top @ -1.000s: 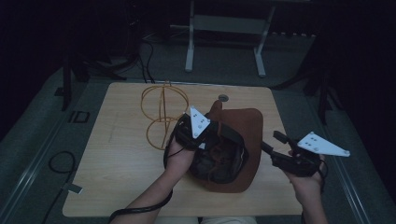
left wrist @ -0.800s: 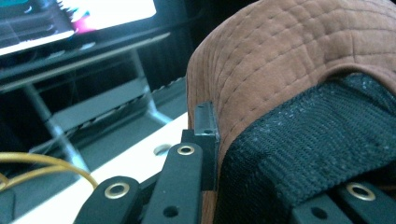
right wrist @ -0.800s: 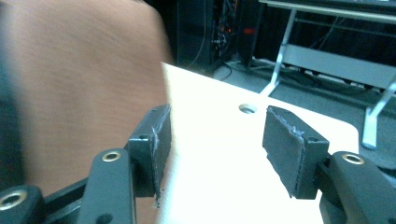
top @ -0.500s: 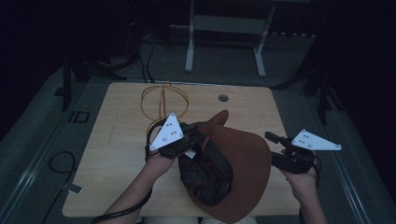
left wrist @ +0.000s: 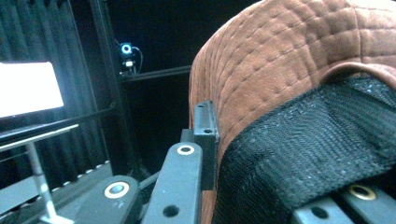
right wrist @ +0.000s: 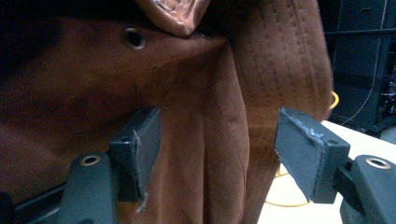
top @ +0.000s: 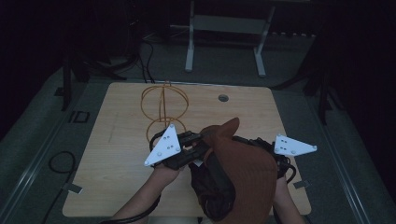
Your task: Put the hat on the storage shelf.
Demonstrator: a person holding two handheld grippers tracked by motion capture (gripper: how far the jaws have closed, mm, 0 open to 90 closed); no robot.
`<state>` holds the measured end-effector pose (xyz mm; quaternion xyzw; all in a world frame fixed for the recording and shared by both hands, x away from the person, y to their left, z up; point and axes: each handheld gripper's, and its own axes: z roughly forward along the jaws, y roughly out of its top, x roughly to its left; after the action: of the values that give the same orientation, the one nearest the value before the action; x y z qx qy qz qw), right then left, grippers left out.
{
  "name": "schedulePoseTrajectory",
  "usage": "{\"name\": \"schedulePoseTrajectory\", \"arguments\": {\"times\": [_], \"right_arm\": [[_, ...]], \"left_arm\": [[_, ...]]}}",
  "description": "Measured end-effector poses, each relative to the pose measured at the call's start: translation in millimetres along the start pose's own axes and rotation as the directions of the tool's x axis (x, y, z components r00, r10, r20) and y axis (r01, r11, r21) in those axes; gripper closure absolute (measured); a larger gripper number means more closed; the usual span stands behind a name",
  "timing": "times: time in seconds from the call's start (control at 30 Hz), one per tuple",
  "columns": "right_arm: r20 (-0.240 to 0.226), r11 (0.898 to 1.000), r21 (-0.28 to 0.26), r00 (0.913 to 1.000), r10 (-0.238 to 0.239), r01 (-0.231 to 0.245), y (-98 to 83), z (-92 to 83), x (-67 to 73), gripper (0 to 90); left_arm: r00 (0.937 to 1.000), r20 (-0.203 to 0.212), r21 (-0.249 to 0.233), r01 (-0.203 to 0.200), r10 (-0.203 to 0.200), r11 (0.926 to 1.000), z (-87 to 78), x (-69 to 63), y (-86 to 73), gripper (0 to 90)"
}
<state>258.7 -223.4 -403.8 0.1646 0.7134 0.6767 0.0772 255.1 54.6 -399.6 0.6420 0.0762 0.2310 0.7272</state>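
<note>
Brown hat [top: 247, 172] held above table [top: 116, 154] near edge, black lining shown, left gripper [left wrist: 212, 140] clamped on its brim, right gripper [right wrist: 219, 149] jaws spread wide around crown, yellow wire stand [top: 163, 107] behind.

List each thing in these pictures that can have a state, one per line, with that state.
Brown quilted suede hat with black mesh lining: lifted off the table, held up, lining facing the person.
Left tool: shut on the hat's edge.
Right tool: open, jaws either side of the hat's fabric.
Yellow wire hat stand: upright on the table, bare.
</note>
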Motion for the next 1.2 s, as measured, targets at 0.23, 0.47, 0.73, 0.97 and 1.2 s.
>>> {"name": "schedulePoseTrajectory", "arguments": {"times": [0.23, 0.47, 0.73, 0.97, 1.2], "right_arm": [[-0.025, 0.997, 0.072, 0.9997, 0.003, -0.001, -3.9, 21.7, 3.9, 33.0], [-0.091, 0.995, 0.09, 0.9942, 0.057, -0.049, -4.3, 26.5, 1.8, 59.7], [-0.102, 0.992, 0.129, 0.9946, 0.02, -0.007, -3.3, 26.7, 3.5, 88.0], [-0.112, 0.991, 0.129, 0.9929, 0.041, -0.027, -3.2, 22.9, 0.8, 88.2], [-0.079, 0.992, 0.123, 0.9963, 0.034, -0.024, 2.7, 14.7, -5.7, 88.2]], "left_arm": [[0.9907, -0.021, 0.03, -0.134, 0.134, 0.9905, 13.8, -22.0, 5.6, 85.6], [0.9879, -0.034, 0.05, -0.149, 0.151, 0.9875, 18.4, -26.7, 2.3, 85.4], [0.9933, 0.003, 0.068, -0.115, 0.116, 0.991, 17.7, -22.2, 3.1, 83.7], [0.9988, -0.007, 0.103, -0.047, 0.048, 0.9936, 13.5, -12.9, 7.7, 65.6], [0.9987, -0.038, 0.155, -0.028, 0.034, 0.9875, 9.0, -8.2, 7.5, 39.1]]}}
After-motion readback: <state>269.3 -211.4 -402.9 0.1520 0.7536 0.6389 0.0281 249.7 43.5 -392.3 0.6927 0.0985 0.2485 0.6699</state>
